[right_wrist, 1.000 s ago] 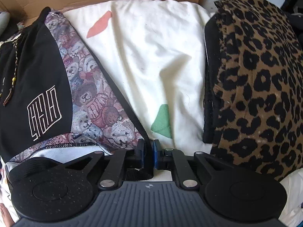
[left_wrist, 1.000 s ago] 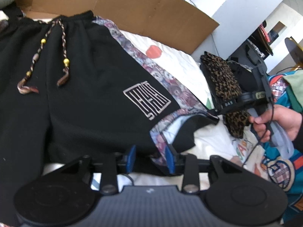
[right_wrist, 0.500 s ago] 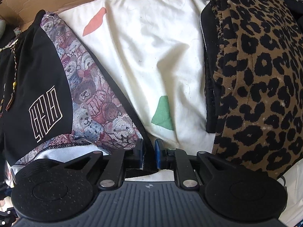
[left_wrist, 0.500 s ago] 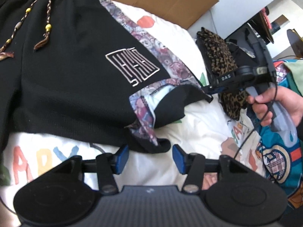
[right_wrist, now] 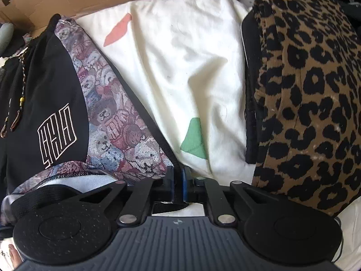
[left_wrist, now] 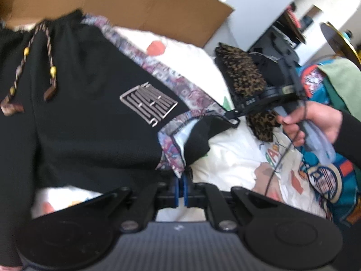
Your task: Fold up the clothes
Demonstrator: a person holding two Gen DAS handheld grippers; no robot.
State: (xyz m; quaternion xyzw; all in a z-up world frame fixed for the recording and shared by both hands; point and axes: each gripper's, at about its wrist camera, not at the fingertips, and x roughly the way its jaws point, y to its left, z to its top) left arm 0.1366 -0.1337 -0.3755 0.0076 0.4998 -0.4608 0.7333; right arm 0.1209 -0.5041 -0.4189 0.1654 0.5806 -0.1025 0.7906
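My left gripper [left_wrist: 180, 188] pinched tight on the shorts' [left_wrist: 90, 117] hem corner, my right gripper [right_wrist: 178, 186] clamped on the same leg's black edge, shorts spread up and left over the white sheet [right_wrist: 180, 67], leopard garment [right_wrist: 311, 94] right.

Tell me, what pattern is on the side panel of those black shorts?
Teddy bears, woven in muted red, blue and grey side panel; clearest from the right wrist view.

Right gripper [right_wrist: 178, 184] fingers clamped on black shorts [right_wrist: 52, 94] hem, white sheet [right_wrist: 180, 72] and leopard-print garment [right_wrist: 315, 90] beyond.
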